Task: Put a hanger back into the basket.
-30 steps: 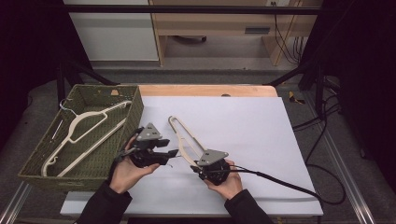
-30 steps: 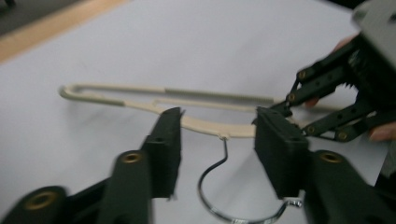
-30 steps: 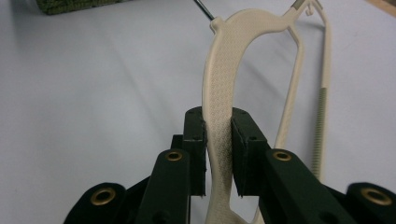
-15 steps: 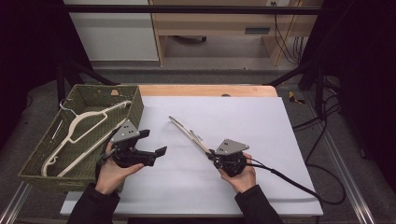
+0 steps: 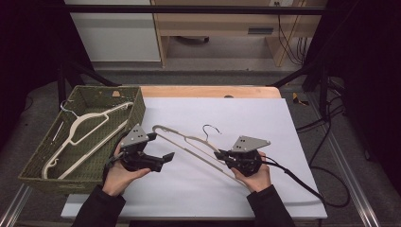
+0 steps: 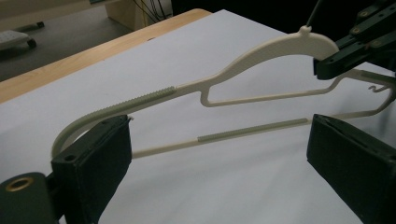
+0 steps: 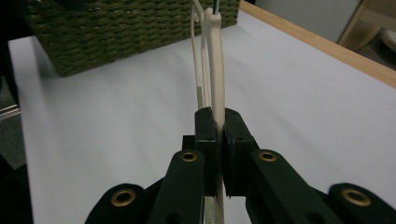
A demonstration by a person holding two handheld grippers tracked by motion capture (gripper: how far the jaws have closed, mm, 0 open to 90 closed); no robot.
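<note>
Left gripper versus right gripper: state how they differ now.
The left gripper has its jaws wide apart, holding nothing; the right gripper is clamped on the cream hanger. The left gripper stands near the green basket; the right gripper is farther out over the white table. Both are black and hand-held.

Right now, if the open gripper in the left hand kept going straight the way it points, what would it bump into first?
Most likely the cream hanger. The left gripper has its jaws open, and the hanger's thin lower bar crosses the gap just ahead. The right gripper pinches that hanger farther along. Depth is hard to judge, so it might slide under.
</note>
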